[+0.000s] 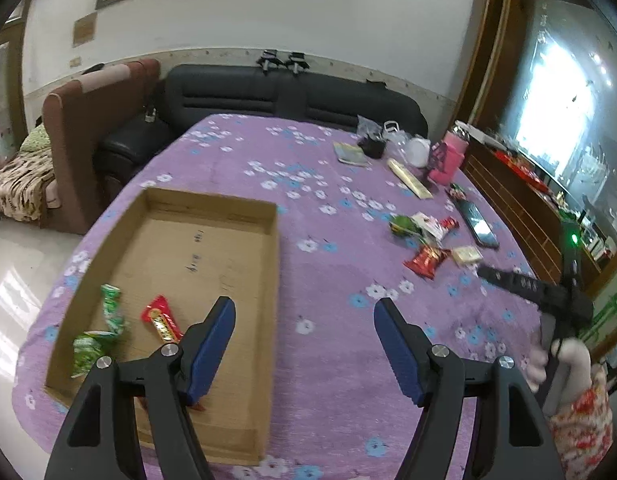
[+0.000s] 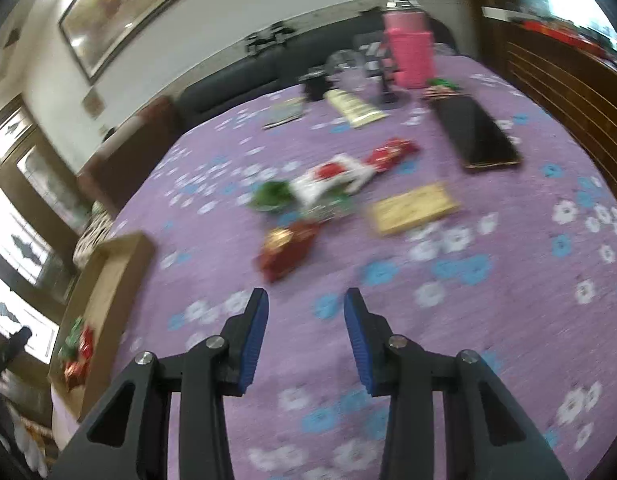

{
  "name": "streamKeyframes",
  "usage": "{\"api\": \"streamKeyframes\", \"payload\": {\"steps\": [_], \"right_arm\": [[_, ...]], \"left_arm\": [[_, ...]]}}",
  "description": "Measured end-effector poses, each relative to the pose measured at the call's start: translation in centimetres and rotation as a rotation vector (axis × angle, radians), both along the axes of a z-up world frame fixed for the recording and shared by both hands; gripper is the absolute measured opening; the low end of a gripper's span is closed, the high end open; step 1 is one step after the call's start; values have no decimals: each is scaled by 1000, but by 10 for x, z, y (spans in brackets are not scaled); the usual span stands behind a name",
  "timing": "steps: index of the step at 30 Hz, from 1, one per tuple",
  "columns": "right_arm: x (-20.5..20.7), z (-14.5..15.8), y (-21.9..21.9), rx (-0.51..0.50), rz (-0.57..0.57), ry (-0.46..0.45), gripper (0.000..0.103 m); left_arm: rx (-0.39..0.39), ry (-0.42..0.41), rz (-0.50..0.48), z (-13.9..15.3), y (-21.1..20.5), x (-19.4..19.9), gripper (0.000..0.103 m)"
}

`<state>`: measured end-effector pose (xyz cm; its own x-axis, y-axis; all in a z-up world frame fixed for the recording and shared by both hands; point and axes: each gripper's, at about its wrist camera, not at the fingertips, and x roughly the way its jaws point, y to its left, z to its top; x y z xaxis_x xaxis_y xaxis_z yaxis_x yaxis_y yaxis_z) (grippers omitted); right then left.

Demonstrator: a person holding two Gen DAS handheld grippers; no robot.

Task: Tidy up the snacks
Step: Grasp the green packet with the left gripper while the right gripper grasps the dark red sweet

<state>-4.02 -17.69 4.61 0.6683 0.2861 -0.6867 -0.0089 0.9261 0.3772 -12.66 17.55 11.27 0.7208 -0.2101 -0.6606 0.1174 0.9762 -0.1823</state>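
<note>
Left gripper [image 1: 304, 316] gapes wide, empty, over cardboard tray [image 1: 268, 264] edge at lower left; right gripper [image 2: 305, 304] narrower, empty, below red snack packet [image 2: 286, 250].

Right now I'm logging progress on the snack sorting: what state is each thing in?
Cardboard box: open-topped, holding three snacks.
Loose snacks: still on the tablecloth, outside the box.
Phone: lying flat, screen dark.
Left gripper: jaws open, empty.
Right gripper: jaws open, empty.
</note>
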Motion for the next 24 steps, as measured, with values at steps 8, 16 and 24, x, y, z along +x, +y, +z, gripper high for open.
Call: {"api": "streamKeyframes", "payload": {"steps": [8, 16, 24], "right_arm": [[44, -12, 13, 75, -28, 30, 51], [31, -13, 8, -3, -99, -138, 51], [43, -16, 17, 6, -79, -131, 51]], "left_arm": [[32, 28, -5, -3, -14, 0, 75], [22, -29, -52, 4, -42, 24, 75], [71, -113, -74, 27, -100, 79, 75]]}}
